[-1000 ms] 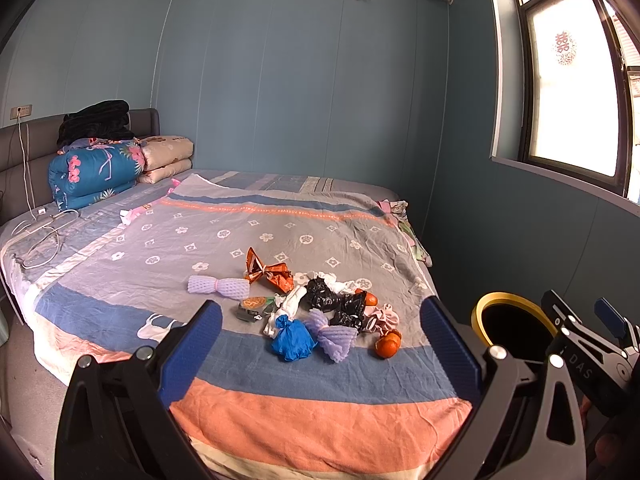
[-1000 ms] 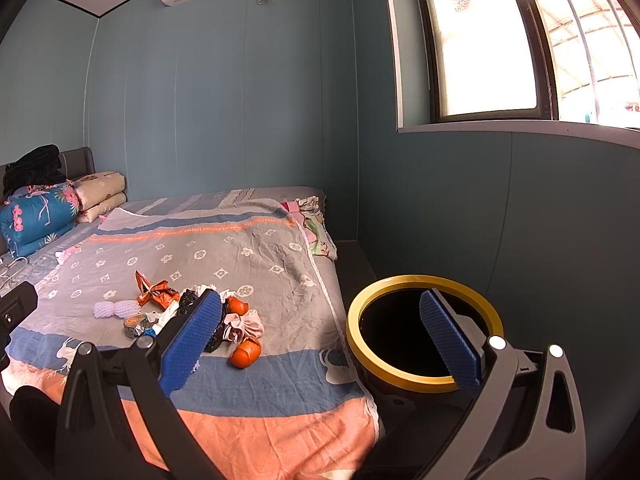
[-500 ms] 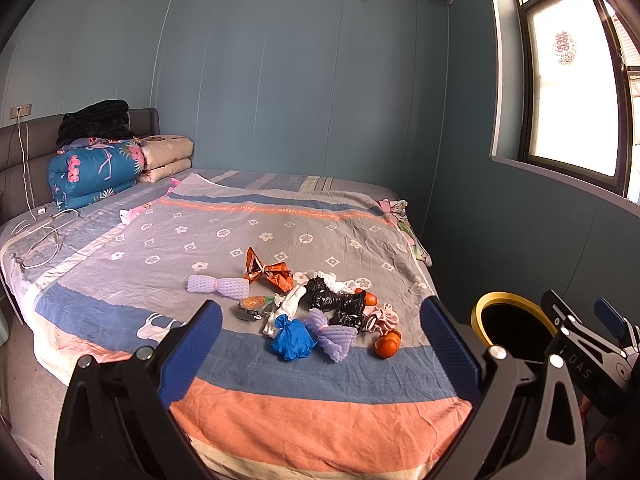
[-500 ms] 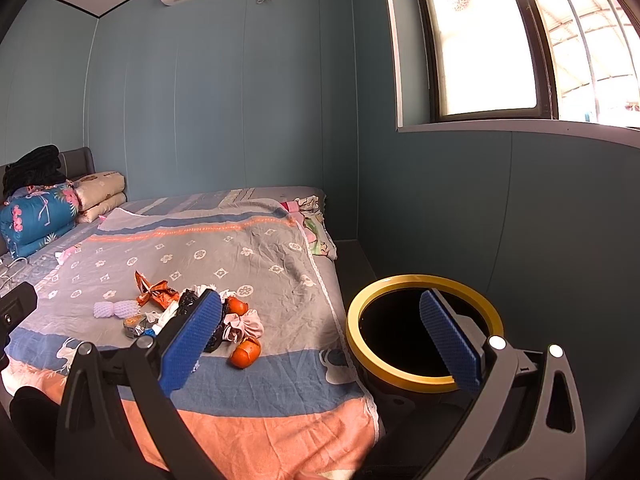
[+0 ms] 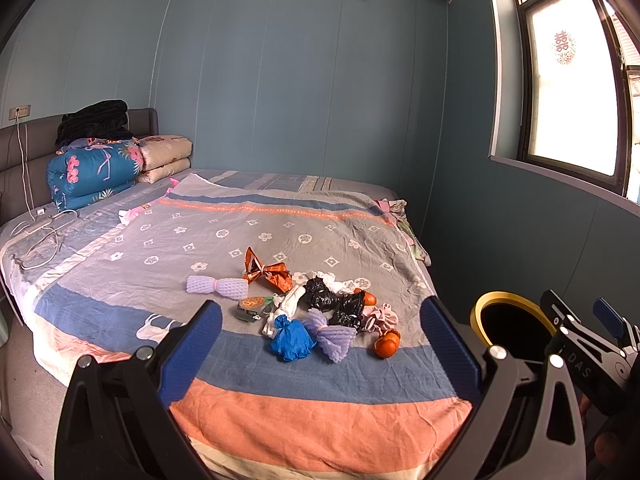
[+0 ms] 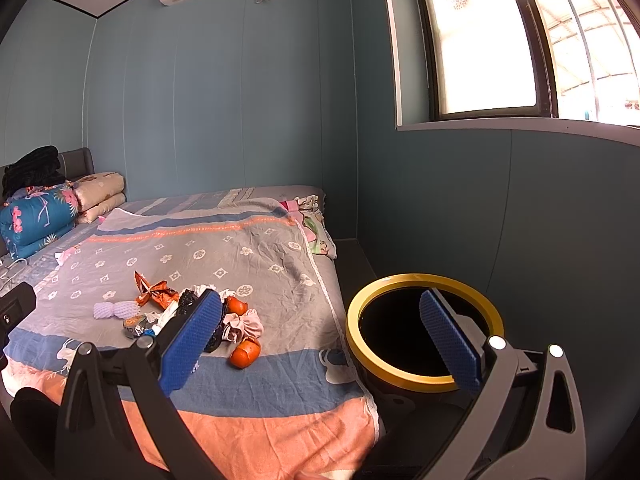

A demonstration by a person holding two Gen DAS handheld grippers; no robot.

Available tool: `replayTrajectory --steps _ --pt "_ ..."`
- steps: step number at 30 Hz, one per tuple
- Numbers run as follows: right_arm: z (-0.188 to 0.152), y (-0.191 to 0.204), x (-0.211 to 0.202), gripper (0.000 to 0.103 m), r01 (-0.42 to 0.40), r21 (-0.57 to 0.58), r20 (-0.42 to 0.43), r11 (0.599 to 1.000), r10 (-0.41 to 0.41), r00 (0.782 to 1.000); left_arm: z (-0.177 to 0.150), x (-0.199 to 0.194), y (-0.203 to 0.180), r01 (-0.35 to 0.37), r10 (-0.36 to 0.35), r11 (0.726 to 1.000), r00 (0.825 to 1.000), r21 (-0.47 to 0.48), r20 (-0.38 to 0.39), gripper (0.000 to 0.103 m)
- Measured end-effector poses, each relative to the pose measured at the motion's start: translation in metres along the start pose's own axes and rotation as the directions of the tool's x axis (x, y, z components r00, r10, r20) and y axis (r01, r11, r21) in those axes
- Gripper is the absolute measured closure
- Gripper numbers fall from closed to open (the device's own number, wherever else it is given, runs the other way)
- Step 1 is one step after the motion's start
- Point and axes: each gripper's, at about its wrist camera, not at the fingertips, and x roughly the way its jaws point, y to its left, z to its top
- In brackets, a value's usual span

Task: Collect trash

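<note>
A heap of trash lies on the bed's striped sheet (image 5: pixel 280 372): an orange foil wrapper (image 5: pixel 266 270), purple foam nets (image 5: pixel 218 286), a blue bag (image 5: pixel 291 339), black bags (image 5: pixel 334 304), an orange peel (image 5: pixel 387 343) and a pink wad (image 5: pixel 380 317). The heap also shows in the right wrist view (image 6: pixel 192 316). A black bin with a yellow rim (image 6: pixel 424 332) stands on the floor right of the bed, also seen in the left wrist view (image 5: pixel 510 322). My left gripper (image 5: pixel 320 340) is open and empty, short of the heap. My right gripper (image 6: pixel 320 340) is open and empty, between bed and bin.
Folded quilts and pillows (image 5: pixel 96 172) are stacked by the headboard. White charger cables (image 5: pixel 40 236) lie at the bed's left side. A crumpled cloth (image 6: pixel 316 228) hangs at the bed's far right edge. A window (image 6: pixel 488 40) is in the right wall.
</note>
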Motion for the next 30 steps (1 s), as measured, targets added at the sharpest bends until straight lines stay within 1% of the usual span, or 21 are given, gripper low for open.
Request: replayTrajectory --steps 30 --pt "-0.004 0.003 0.0018 0.007 0.002 0.005 -0.015 1.0 -0.002 1.0 -0.0025 0.0084 0.0006 0.007 -0.008 1.0 1.0 -0.012 -0.018 0.007"
